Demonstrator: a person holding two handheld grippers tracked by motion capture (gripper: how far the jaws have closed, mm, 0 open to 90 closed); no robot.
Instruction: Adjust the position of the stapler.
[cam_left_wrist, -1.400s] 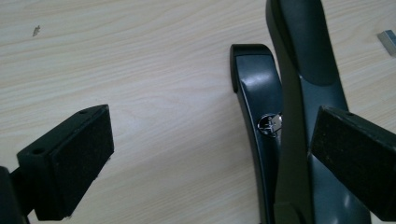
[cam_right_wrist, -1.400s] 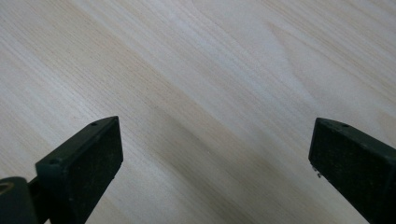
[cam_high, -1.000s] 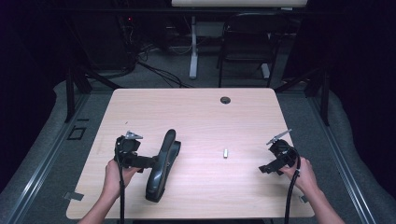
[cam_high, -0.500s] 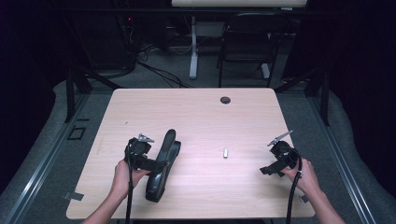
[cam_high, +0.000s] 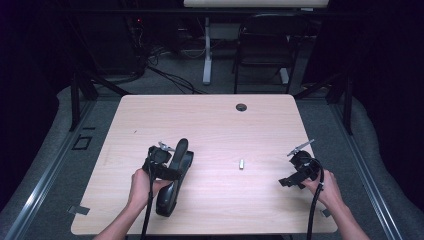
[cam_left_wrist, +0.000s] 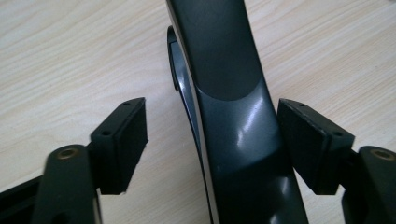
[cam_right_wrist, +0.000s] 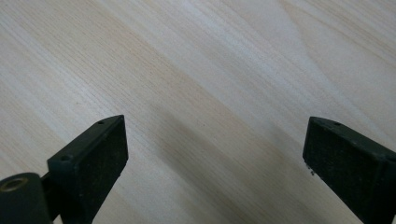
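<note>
Both forearms are bare, with no sleeve reaching the wrists. Each hand carries a black gripper. The left gripper (cam_high: 161, 161) has a bulky black body with a small grey three-cornered plate on top, and a black cable trails from it back along the arm. The right gripper (cam_high: 299, 170) is the same: black body, grey plate, and a black cable looping down past the wrist. Up close, the jaws are matte black arms ending in flat, rectangular pads (cam_right_wrist: 95, 154) with a fine grainy face. Small screw holes dot the pad edges, and a brass-coloured ring sits at each jaw's pivot.
</note>
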